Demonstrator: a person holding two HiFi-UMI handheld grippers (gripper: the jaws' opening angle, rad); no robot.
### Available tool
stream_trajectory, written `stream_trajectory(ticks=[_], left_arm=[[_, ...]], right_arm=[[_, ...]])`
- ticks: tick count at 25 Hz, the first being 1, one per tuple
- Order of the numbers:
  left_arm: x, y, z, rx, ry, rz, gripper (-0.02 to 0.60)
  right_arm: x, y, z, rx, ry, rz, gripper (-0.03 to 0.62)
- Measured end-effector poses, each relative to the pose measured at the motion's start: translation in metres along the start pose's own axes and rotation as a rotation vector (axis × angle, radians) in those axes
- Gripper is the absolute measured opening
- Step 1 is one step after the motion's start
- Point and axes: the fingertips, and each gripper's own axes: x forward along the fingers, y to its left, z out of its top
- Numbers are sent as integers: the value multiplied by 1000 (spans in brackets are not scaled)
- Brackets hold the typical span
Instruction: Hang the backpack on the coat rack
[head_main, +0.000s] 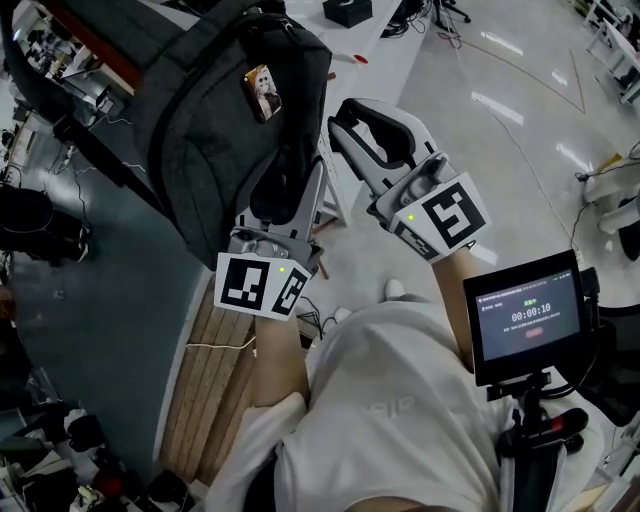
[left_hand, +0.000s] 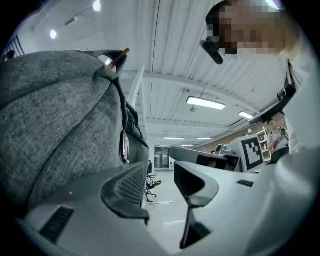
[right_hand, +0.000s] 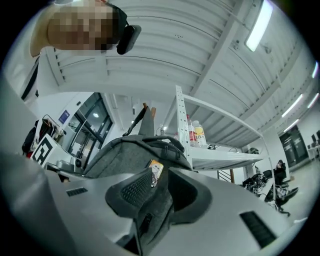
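A grey backpack (head_main: 215, 110) with a small picture badge (head_main: 263, 92) hangs at the upper left of the head view. In the right gripper view its top handle (right_hand: 150, 142) loops over a wooden peg (right_hand: 145, 111) of the coat rack. My left gripper (head_main: 290, 178) sits right under the bag's lower edge. Its jaws stand apart with nothing between them, and the bag (left_hand: 55, 125) fills the left side of its view. My right gripper (head_main: 340, 125) points at the bag's right side from close by. It is open, and grey fabric (right_hand: 155, 210) shows through the gap.
A white shelf (right_hand: 220, 155) with bottles stands right of the bag. Wooden planks (head_main: 215, 385) lie below the left gripper, beside a dark panel (head_main: 100, 330). A screen on a stand (head_main: 528, 318) is at the lower right. Pale floor (head_main: 500, 150) stretches to the right.
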Motion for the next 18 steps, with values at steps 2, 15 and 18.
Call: stream_trajectory(ticks=[2,15,18], left_arm=[[0,-1,0,-8,0,-7,186],[-1,-3,-3,-17,-8,-12,186],[-1,-4,-5,-25,-5,-14,186]], right_arm=[[0,1,-1,-9,12,1,104],[-3,-1,-8,-11,36,0,104],[-6,-5,-11,-8,42,-14,104]])
